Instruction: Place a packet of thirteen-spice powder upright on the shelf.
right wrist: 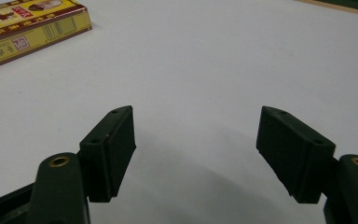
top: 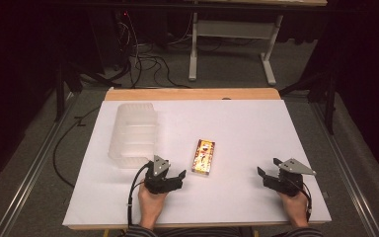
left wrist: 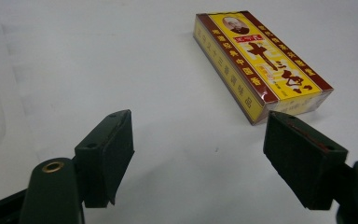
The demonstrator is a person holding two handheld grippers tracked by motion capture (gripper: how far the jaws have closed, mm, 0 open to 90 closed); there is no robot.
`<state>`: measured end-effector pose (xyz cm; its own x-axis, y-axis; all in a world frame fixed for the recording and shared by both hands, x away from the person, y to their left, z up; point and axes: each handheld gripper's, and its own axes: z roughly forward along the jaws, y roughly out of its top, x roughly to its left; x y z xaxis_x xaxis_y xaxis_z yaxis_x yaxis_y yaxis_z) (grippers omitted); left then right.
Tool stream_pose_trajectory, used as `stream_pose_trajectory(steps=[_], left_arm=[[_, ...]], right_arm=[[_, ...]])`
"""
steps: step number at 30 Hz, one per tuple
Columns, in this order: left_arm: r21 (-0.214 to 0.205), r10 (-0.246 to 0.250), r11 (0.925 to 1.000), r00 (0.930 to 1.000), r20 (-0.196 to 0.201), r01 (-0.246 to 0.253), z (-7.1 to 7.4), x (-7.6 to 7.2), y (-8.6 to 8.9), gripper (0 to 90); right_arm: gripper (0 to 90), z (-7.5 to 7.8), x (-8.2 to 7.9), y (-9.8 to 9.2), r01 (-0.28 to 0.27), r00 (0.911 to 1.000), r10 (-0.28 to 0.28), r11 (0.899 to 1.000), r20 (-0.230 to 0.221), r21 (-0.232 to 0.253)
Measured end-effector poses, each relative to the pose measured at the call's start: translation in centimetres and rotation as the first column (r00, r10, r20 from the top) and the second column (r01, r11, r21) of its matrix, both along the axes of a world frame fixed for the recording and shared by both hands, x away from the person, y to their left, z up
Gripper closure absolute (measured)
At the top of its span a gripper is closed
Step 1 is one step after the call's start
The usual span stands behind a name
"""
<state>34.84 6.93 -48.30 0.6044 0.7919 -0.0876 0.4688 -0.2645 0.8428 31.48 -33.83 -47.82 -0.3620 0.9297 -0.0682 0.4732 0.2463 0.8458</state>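
Yellow box (top: 204, 157) — long axis front-to-back

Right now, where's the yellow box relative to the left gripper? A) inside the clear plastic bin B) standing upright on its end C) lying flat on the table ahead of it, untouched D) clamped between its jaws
C: the yellow box lies flat on the white table beyond the left gripper, whose jaws stand apart with nothing between them; the clear plastic bin sits off to the side.
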Motion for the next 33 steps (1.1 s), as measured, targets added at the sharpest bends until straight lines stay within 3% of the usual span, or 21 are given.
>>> stream_pose_trajectory(steps=[13, 22, 26, 31, 33], left_arm=[[-0.011, -0.003, 0.9999, 0.9999, -0.016, 0.003, -0.04, 0.13, 0.07, 18.9], [0.02, -0.018, 0.9996, 0.9998, 0.013, 0.018, 0.0, -0.17, -0.33, 19.1], [0.059, -0.018, 0.9981, 0.9995, 0.024, 0.017, 0.0, -0.29, -0.69, 18.2], [0.05, -0.028, 0.9984, 0.9993, 0.023, 0.026, 0.02, -0.28, -0.61, 18.8], [0.025, -0.031, 0.9992, 0.9995, -0.002, 0.031, -0.01, 0.0, -0.41, 19.3]], right_arm=[[28.3, -0.01, 0.06, 0.0, 0.0, 1.0, 0.0, 1.0, -0.001, -0.006], [27.7, 0.01, 0.0, -0.01, 0.014, 0.9999, -0.014, 1.0, 0.004, -0.001], [27.5, 0.01, -0.03, -0.03, 0.004, 1.0, -0.004, 1.0, 0.008, -0.003], [27.2, 0.01, -0.03, -0.01, 0.003, 0.9999, -0.003, 1.0, 0.01, -0.003], [27.1, 0.02, -0.05, -0.07, 0.002, 0.9999, -0.002, 1.0, 0.017, -0.002]])
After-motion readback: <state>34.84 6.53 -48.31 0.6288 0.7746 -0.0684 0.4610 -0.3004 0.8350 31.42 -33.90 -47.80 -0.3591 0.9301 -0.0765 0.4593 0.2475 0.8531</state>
